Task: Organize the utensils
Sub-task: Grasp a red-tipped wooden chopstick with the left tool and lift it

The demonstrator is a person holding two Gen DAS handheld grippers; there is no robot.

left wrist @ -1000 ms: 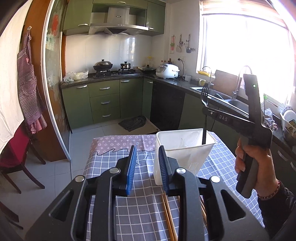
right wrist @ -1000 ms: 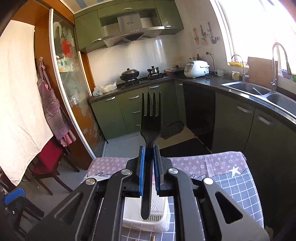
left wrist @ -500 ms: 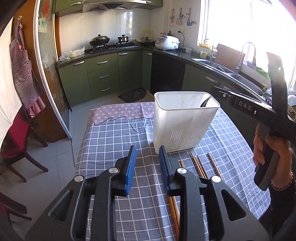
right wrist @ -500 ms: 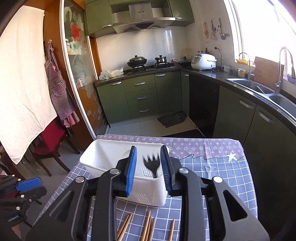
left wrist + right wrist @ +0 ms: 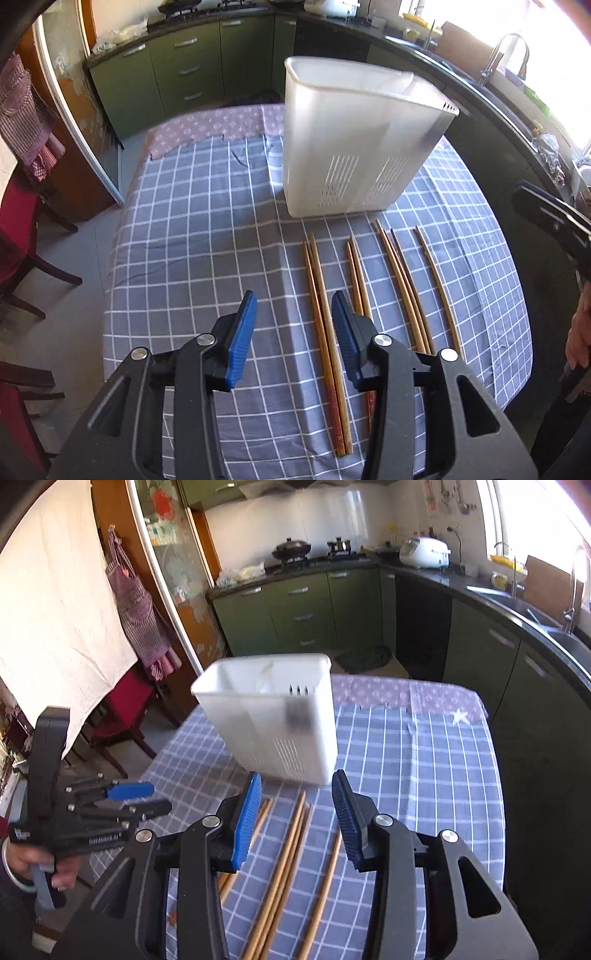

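Both grippers hung open and empty. The chopsticks (image 5: pixel 325 306) lay lengthwise just ahead of the left gripper (image 5: pixel 293 334), pointing toward the white holder (image 5: pixel 354 162) beyond; the right gripper (image 5: pixel 295 814) hovered equally near.

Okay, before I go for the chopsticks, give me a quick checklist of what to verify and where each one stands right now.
1. Left claw open and empty: ok.
2. Right claw open and empty: ok.
3. Chopsticks lying flat on the checked tablecloth, reachable: ok.
4. Nearest pair lined up between the left claw's pads: not ok; it sits close to the right-hand pad.
5. White utensil holder upright with its top open: ok.
6. Fork settled inside the holder: cannot tell; only a dark blur shows through its wall in the right wrist view.
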